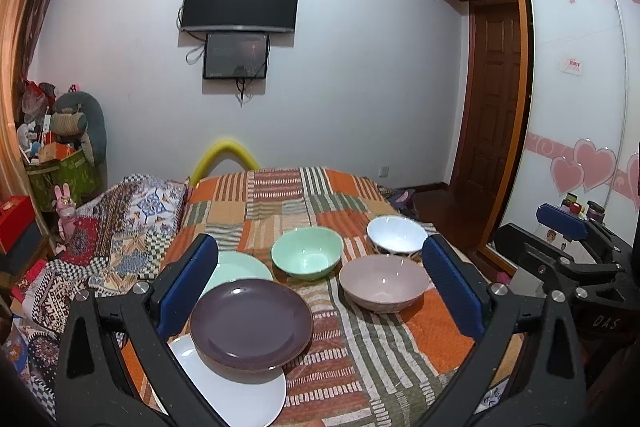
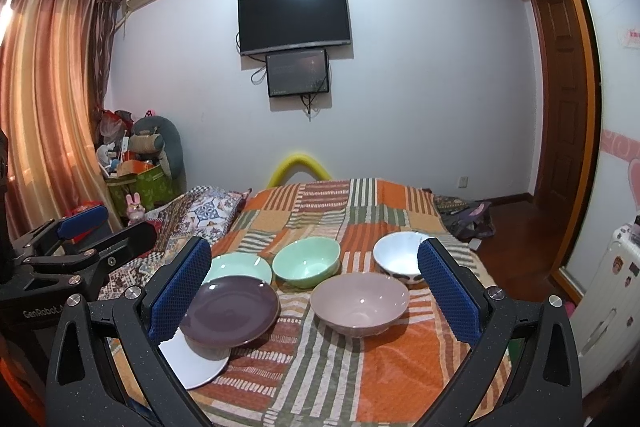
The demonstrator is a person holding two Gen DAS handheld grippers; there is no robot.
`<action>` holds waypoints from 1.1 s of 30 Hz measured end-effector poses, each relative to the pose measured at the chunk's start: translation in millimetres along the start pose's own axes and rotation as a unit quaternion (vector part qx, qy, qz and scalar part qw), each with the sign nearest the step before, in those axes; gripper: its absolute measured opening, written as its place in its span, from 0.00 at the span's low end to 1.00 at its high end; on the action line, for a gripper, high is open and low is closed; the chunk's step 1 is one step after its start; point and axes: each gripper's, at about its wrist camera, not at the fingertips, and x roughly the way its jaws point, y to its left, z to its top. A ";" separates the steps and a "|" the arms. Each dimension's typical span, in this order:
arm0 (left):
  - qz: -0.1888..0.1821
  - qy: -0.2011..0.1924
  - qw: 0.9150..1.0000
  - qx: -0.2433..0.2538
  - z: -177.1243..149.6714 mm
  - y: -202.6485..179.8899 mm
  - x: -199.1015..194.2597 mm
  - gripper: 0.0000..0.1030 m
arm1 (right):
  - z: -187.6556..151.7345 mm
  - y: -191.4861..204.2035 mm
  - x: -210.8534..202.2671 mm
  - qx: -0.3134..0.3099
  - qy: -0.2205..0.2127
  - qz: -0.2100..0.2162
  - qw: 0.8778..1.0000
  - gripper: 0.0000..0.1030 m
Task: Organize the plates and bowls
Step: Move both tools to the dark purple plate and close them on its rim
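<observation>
On the striped orange bedspread (image 1: 360,359) lie three plates and three bowls. The purple plate (image 1: 251,323) (image 2: 229,310) rests partly on a white plate (image 1: 236,391) (image 2: 196,361); a pale green plate (image 1: 236,267) (image 2: 236,267) lies behind them. To the right stand a green bowl (image 1: 307,253) (image 2: 306,259), a pink bowl (image 1: 383,282) (image 2: 359,303) and a white bowl (image 1: 397,234) (image 2: 400,255). My left gripper (image 1: 320,291) hovers open above the dishes, holding nothing. My right gripper (image 2: 316,295) is likewise open and empty, beside the left one.
A patterned quilt (image 1: 120,219) is bunched at the bed's left. Boxes and plush toys (image 1: 68,147) crowd the left corner by the curtain (image 2: 44,107). A wardrobe (image 1: 576,87) and door (image 2: 560,99) stand right. A white suitcase (image 2: 604,291) stands near the bed's right side.
</observation>
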 end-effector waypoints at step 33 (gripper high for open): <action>0.073 0.231 0.967 -0.079 -101.8 122.8 124.9 0.53 | -72.0 26.9 136.1 0.006 0.212 0.067 0.975 0.60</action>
